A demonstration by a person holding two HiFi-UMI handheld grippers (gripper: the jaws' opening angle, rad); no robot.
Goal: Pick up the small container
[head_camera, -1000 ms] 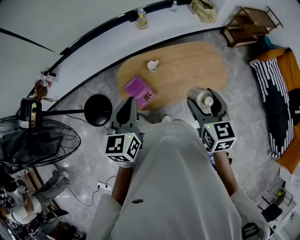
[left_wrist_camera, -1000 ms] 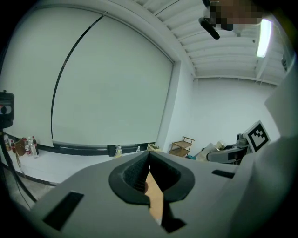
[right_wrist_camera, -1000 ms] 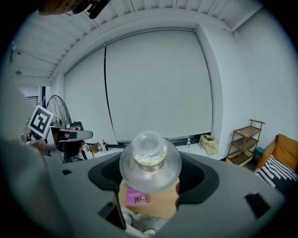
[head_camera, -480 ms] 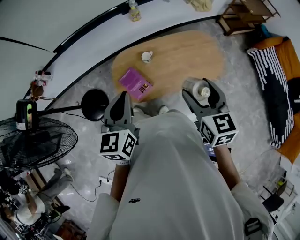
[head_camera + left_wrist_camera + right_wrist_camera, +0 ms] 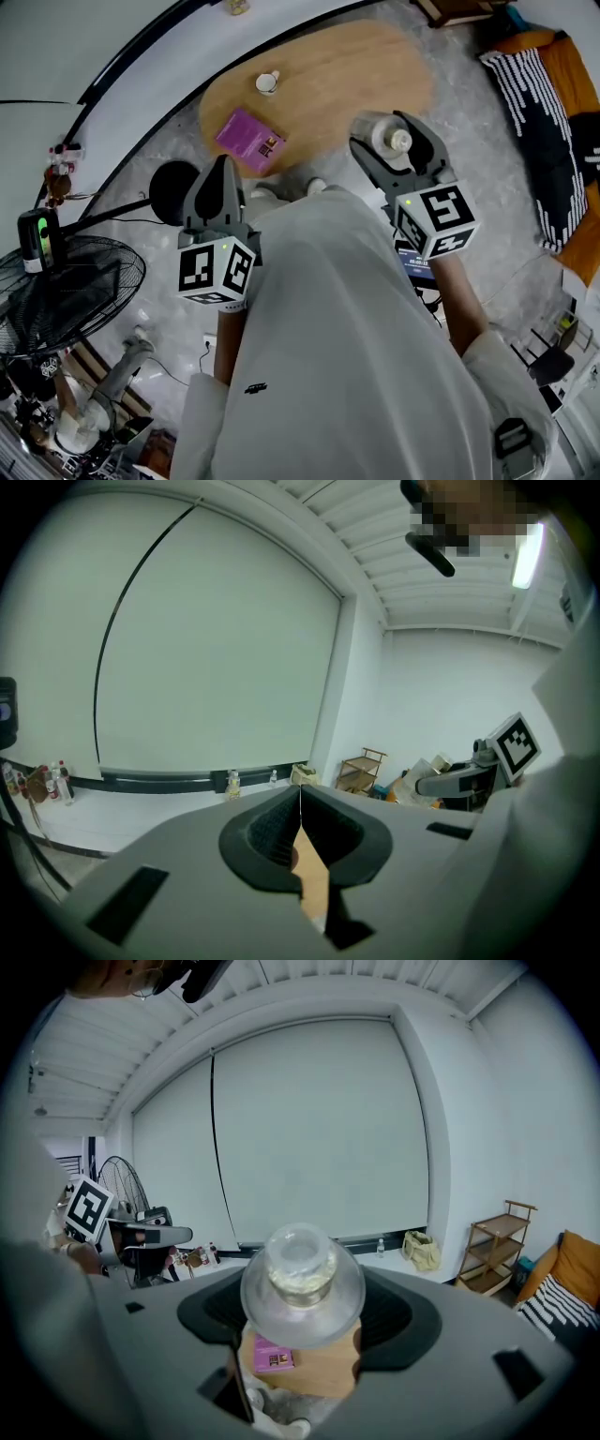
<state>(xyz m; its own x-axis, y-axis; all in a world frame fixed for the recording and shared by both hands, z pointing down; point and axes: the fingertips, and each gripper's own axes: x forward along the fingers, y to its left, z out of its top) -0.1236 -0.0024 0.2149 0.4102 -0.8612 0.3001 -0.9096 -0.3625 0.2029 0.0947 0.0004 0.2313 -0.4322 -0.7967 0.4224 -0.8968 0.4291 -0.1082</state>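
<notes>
The small container, a clear round jar with a knobbed lid, sits between the jaws of my right gripper. The jaws stand wide and press on its flanks. The jar is clear of every surface, well above the wooden table that lies beyond and below the jaw tips. Hazard: the wall looks smooth and curved, and the pads seem to bear only on its widest band. In my judgement, any slackening of the jaws or a sharp tilt could let it slide out forward and drop onto the table or the floor. A loose lid could also come off if tipped. The right gripper points forward and slightly down, marker cube toward me, forearm extended. My left gripper is closed on nothing, well apart to the left, pointing toward a purple book.
</notes>
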